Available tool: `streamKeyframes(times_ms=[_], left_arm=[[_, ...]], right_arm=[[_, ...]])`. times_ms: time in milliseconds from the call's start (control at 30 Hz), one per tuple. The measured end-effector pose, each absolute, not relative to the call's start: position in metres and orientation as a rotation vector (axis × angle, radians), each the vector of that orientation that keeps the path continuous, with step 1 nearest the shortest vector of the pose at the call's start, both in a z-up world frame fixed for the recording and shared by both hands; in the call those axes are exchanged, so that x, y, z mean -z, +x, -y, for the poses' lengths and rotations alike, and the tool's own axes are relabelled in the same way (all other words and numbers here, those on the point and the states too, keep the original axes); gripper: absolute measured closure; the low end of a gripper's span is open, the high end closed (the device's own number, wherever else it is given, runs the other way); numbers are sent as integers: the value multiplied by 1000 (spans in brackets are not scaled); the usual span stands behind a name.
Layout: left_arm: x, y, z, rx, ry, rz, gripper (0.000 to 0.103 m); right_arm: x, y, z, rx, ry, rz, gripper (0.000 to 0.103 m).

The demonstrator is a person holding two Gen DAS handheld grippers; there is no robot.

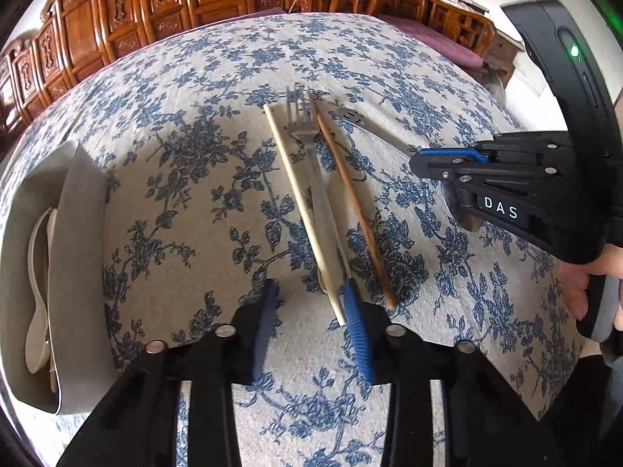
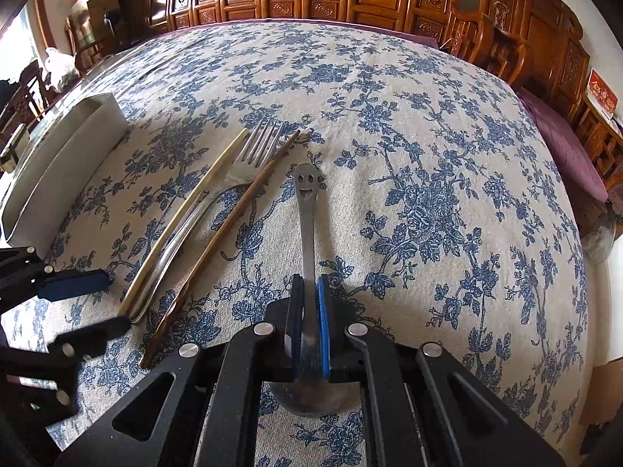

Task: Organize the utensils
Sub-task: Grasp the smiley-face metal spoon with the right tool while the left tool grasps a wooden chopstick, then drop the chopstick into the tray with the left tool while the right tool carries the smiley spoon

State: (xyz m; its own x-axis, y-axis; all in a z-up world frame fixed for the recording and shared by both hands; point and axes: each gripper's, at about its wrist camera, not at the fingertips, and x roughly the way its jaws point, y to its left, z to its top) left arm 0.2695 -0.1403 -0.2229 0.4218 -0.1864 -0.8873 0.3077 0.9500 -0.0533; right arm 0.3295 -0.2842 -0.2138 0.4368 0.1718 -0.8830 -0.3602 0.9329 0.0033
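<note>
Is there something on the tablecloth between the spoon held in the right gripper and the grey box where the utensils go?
Yes. The spoon is clamped in the right gripper; the dark chopstick, fork and pale chopstick lie between it and the grey box.

Fork [image 1: 307, 148] between two chopsticks [image 1: 303, 214]

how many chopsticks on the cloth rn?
2. A pale chopstick lies left of the fork, its near end by the left gripper. A dark brown chopstick lies right of the fork. The gray tray may hide more.
</note>
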Motion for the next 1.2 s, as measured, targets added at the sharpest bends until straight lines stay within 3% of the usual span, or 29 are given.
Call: streamKeyframes(times_ms=[300,367,400,433,1200], left_arm=[[224,275,130,291,107,-1091,78],[225,278,132,294,113,-1087,85],[225,279,133,297,115,-1088,97],[225,280,133,298,113,-1090,99],[140,235,51,263,47,-944,99]], right_arm=[[214,332,281,-311,-208,-1057,94],[214,335,280,-308,-206,-1055,95],[214,335,280,-307,-206,-1055,95],[214,336,280,-306,-203,-1061,95],[188,307,286,-257,-140,-1068,96]])
